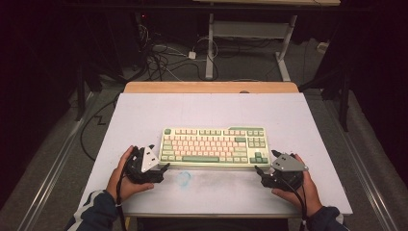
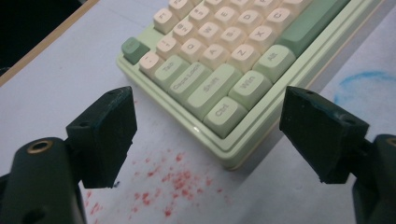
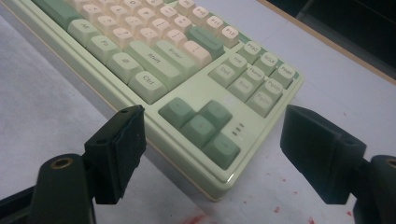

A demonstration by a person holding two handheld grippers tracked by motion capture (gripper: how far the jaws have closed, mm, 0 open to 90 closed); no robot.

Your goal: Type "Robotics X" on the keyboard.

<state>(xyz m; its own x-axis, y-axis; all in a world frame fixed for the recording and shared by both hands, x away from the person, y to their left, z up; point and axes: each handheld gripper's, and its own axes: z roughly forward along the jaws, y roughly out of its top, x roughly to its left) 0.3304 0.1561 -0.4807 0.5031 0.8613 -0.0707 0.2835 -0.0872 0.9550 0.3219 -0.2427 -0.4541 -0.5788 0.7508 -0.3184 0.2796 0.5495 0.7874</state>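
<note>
The left gripper (image 1: 163,168) is sitting by the near left corner of the keyboard (image 1: 214,146), with its jaws spread wide and holding nothing. The green and cream keyboard is lying flat in the middle of the white table (image 1: 144,110). The right gripper (image 1: 259,169) is sitting by the near right corner, jaws wide apart too.
</note>
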